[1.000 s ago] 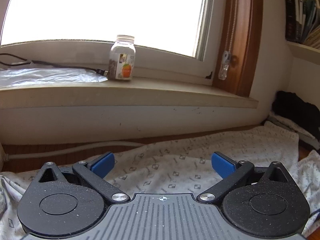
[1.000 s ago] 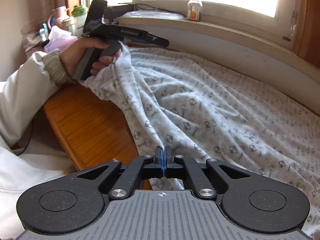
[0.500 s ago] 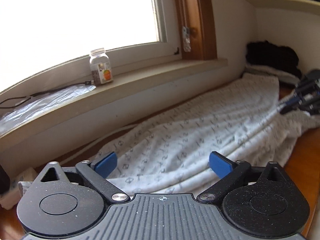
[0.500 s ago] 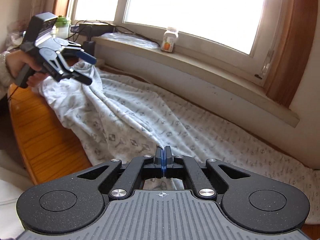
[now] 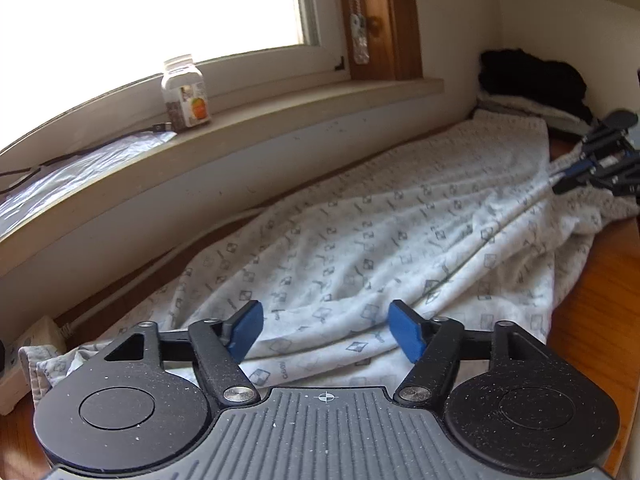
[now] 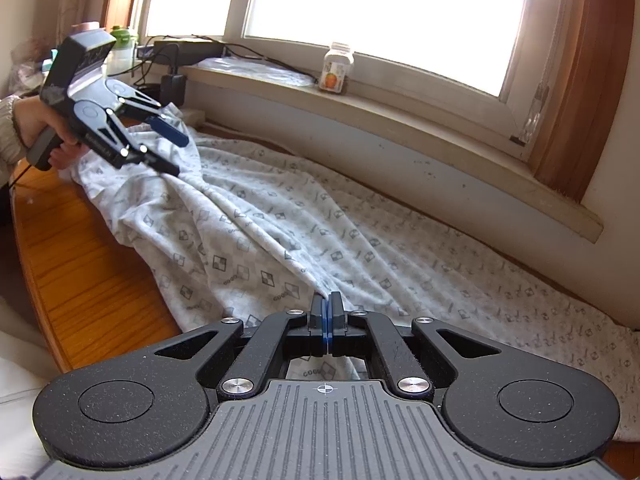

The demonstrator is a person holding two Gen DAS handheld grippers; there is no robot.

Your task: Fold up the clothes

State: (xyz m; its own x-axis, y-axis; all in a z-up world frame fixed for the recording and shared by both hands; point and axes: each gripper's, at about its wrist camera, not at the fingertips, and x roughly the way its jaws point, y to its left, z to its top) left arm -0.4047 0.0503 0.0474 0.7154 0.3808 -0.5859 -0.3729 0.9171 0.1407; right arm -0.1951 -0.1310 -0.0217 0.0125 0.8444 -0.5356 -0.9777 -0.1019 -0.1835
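Right gripper (image 6: 327, 316) jaws clenched on patterned garment (image 6: 280, 240) at lower centre; left gripper (image 5: 326, 330) jaws released above it.

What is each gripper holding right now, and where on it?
The right gripper is shut on a pinched fold of the patterned garment near its front edge. The left gripper is open over it, holding nothing.

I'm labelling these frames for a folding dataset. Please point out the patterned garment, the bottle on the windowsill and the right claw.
patterned garment (image 5: 400, 240): left wrist view, its spread middle.
bottle (image 6: 337, 70): right wrist view, its label.
right claw (image 6: 327, 316): right wrist view, between its tips, pinching a fold.
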